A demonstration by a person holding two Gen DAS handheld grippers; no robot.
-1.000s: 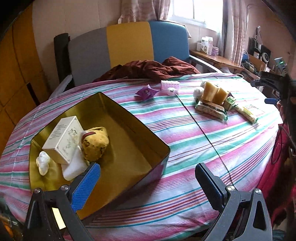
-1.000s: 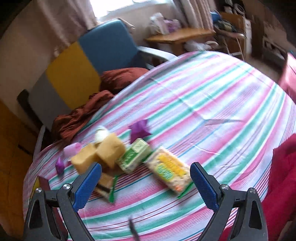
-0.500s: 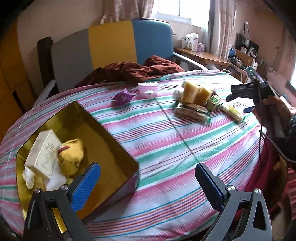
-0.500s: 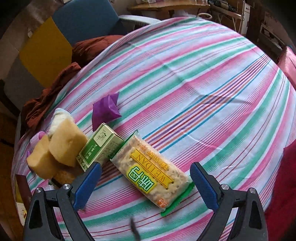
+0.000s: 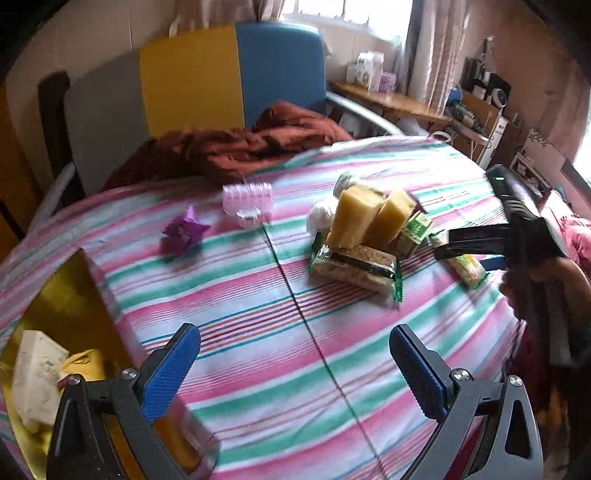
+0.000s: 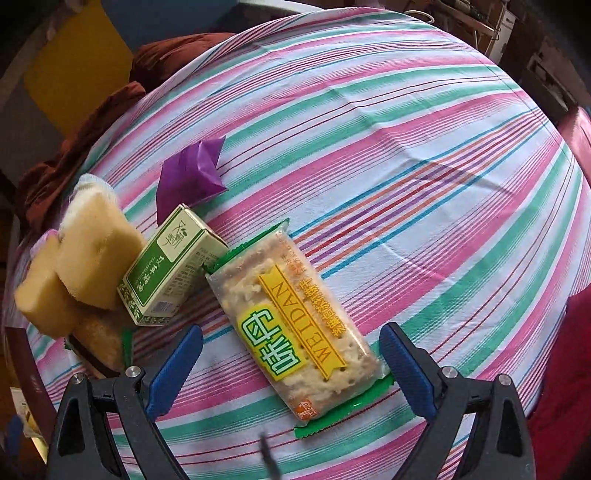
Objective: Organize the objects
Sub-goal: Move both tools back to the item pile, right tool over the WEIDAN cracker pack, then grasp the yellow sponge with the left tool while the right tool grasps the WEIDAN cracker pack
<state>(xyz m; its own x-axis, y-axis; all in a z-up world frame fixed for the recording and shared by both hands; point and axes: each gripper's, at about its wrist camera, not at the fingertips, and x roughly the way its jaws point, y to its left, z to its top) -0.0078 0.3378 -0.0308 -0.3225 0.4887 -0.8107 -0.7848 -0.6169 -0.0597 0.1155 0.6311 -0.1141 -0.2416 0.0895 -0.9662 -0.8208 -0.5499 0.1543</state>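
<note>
Cracker packet — green box touching, sponges beyond.

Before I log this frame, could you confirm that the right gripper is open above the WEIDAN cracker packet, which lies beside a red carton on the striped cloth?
One detail is wrong: the carton is green and white, not red, as the right wrist view shows. The rest holds: the right gripper is open above the WEIDAN cracker packet, which lies beside that carton on the striped cloth.

Home living room: colour-block armchair, curtained window, striped tablecloth, cluttered side desk.
</note>
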